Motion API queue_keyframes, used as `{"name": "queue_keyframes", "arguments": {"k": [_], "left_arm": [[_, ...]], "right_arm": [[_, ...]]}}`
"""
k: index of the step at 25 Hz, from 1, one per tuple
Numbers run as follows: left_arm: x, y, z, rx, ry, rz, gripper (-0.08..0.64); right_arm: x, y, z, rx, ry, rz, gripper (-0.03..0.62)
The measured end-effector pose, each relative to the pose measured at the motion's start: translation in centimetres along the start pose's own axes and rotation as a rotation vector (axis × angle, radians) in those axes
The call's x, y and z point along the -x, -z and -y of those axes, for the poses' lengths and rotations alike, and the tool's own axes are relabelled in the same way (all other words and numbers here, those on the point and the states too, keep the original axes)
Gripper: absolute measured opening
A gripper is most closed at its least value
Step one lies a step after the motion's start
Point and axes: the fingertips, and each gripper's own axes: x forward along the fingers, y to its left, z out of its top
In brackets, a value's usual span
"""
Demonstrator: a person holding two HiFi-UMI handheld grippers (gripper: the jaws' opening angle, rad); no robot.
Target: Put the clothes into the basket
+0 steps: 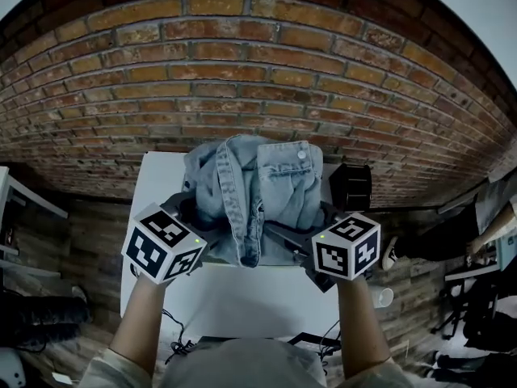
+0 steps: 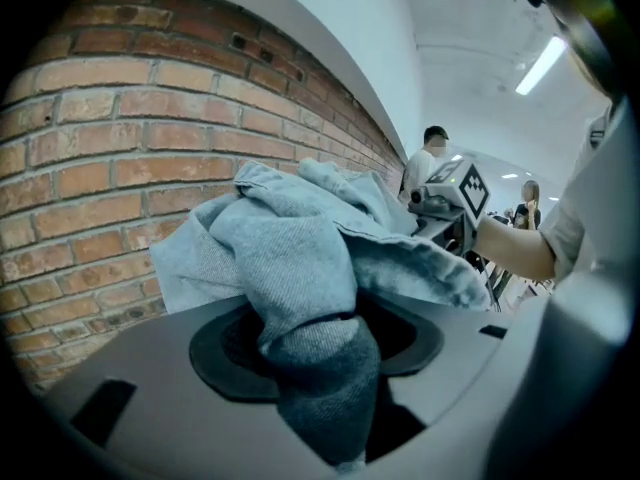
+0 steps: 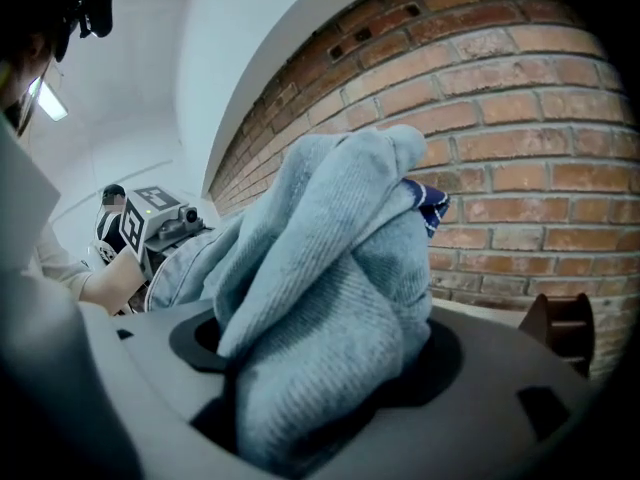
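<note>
While the left gripper [image 2: 325,343] and right gripper [image 3: 320,368] each clamp the denim jacket [image 1: 258,188], a white table [image 1: 234,297] sits below against a brick wall [image 1: 242,79]. Wood-plank floor [image 1: 89,241] around it.

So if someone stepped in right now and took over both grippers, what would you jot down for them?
Left gripper: shut on the denim jacket.
Right gripper: shut on the same jacket.
Jacket: bunched between both, held over the far end of the white table.
Done: jacket gripped.
Left: get it into the basket. The black object at the table's right may be the basket; can't tell.
</note>
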Motion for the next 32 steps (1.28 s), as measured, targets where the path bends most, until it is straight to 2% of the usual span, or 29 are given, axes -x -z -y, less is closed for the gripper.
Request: {"name": "queue_keyframes", "arguments": {"k": [3, 9, 16, 18, 21, 26, 29, 32], "left_arm": [[-2.1, 1.9, -1.1, 0.05, 0.012, -0.044, 0.238], [-5.2, 5.8, -2.2, 0.114, 0.021, -0.189, 0.23], [-7.5, 8.8, -3.1, 0.211, 0.039, -0.307, 0.227], [-8.1, 9.9, -3.4, 0.231, 0.042, -0.337, 0.227], [-8.7, 11.6, -4.0, 0.268, 0.049, -0.359, 0.227], [-9.7, 13.5, -4.4, 0.296, -0.003, -0.401, 0.224], [-10.0, 14.5, -4.5, 0.272, -0.039, -0.456, 0.225], [-10.2, 14.8, -4.7, 0.278, -0.047, -0.477, 0.225]], "right_arm": [[-1.8, 1.9, 1.5, -0.053, 0.006, -0.058, 0.374], [-4.7, 6.7, 3.5, -0.225, -0.009, -0.178, 0.374], [-6.9, 10.1, 5.0, -0.344, -0.021, -0.325, 0.374], [-7.6, 11.0, 5.3, -0.353, -0.01, -0.373, 0.374], [-8.5, 11.9, 5.7, -0.308, 0.033, -0.441, 0.376], [-9.4, 13.3, 6.4, -0.255, 0.098, -0.503, 0.376], [-9.9, 14.7, 6.7, -0.273, 0.123, -0.527, 0.38], [-10.1, 15.3, 7.0, -0.305, 0.133, -0.554, 0.385]]}}
